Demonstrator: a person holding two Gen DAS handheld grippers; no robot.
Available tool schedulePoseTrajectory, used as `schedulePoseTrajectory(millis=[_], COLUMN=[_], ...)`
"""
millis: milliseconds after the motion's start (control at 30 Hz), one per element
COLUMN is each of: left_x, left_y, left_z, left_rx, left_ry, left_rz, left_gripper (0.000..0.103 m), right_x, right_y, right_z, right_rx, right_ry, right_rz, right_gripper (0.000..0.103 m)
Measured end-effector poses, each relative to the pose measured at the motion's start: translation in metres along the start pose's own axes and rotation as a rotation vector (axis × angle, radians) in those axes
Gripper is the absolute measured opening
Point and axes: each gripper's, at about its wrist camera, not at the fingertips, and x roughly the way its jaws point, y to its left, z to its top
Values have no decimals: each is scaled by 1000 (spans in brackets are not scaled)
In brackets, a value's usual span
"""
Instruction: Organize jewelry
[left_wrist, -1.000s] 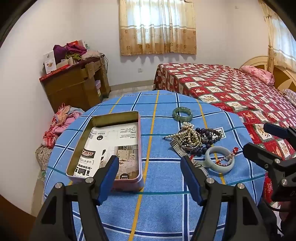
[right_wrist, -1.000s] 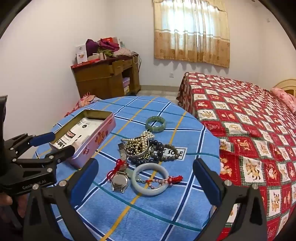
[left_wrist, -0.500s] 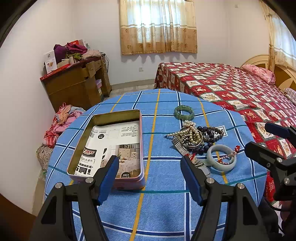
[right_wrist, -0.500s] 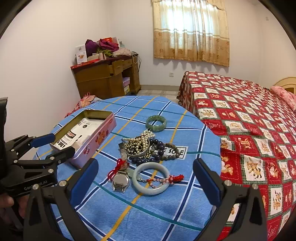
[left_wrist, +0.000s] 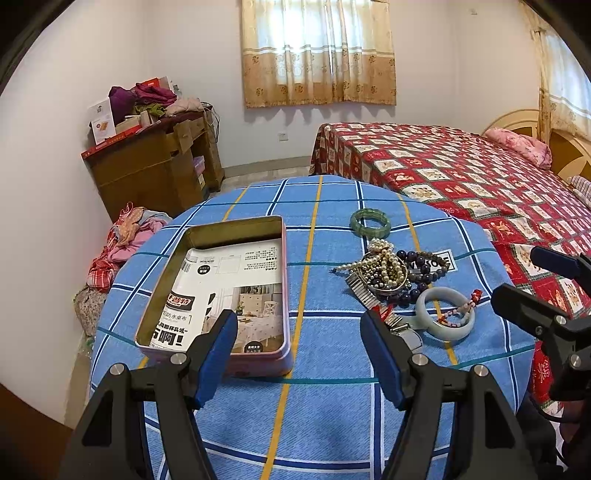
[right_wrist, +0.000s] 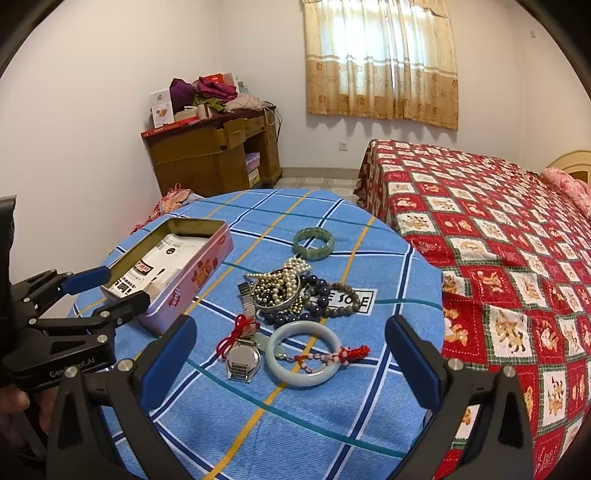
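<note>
An open pink tin (left_wrist: 218, 295) (right_wrist: 192, 269) lined with a printed sheet sits on the left of the round table. To its right lies a pile of jewelry: pearl strands (right_wrist: 277, 284) (left_wrist: 384, 266), dark bead bracelets (right_wrist: 325, 295), a pale jade bangle (right_wrist: 303, 354) (left_wrist: 445, 312) with a red cord charm, a silver watch (right_wrist: 243, 358) and a green bangle (right_wrist: 314, 240) (left_wrist: 370, 222) farther back. My left gripper (left_wrist: 299, 354) is open and empty, near the tin's front edge. My right gripper (right_wrist: 290, 360) is open and empty, just before the watch and pale bangle.
The table wears a blue checked cloth (left_wrist: 314, 424). A bed with a red patterned cover (right_wrist: 498, 221) stands close on the right. A wooden desk with clutter (left_wrist: 155, 162) is at the back left, with clothes heaped on the floor (left_wrist: 122, 240).
Both views have pulled back and risen slightly, so the table sits a little lower in frame. Nothing on the table has moved, and both grippers stay open.
</note>
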Motion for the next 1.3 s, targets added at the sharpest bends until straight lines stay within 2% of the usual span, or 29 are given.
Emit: schedulePoseTrajectory(millis=[1300], left_x=[3], left_y=[4], left_z=[0], left_rx=[-2], left_ry=[3], left_rz=[4], left_gripper=[69], right_x=[4], right_y=[4], right_z=[-4], right_rx=[4], right_ry=[5], right_rz=[5], right_gripper=[103])
